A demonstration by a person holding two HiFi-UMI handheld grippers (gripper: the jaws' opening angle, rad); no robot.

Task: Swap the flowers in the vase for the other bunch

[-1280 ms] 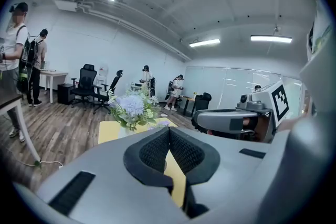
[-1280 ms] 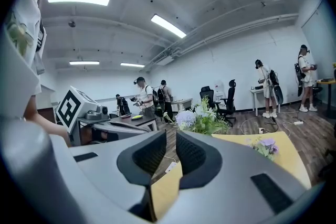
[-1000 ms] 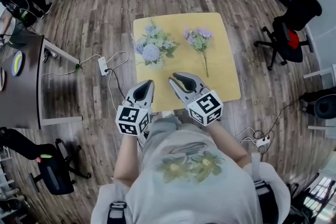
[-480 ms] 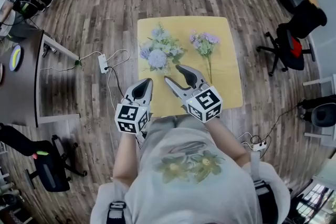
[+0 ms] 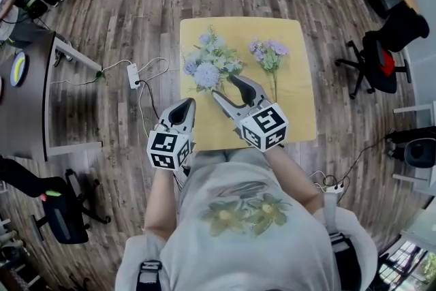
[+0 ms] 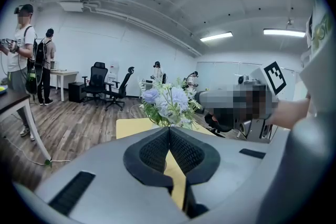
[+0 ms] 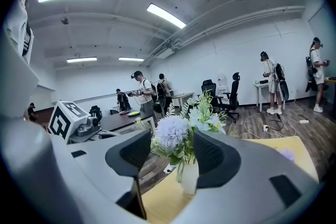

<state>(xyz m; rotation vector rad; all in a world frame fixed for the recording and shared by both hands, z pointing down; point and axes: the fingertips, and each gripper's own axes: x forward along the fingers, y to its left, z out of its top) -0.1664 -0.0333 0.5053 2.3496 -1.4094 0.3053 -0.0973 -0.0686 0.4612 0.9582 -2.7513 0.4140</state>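
Yellow desk (image 5: 300,116) carries both bunches. Vase (image 7: 189,180) upright on desk's left half, filled with blue-white bouquet (image 5: 206,65). Purple bunch (image 5: 268,54) lies flat on right half, stem toward near edge, apart from vase. Right gripper (image 5: 223,85) over desk, fingers spread wide, just been opening, nothing grasped. Bouquet and vase show through gap just ahead, pads clear of both. Left gripper (image 5: 182,105) at desk's near left edge, fingers pressed together on nothing, pointing toward bouquet.
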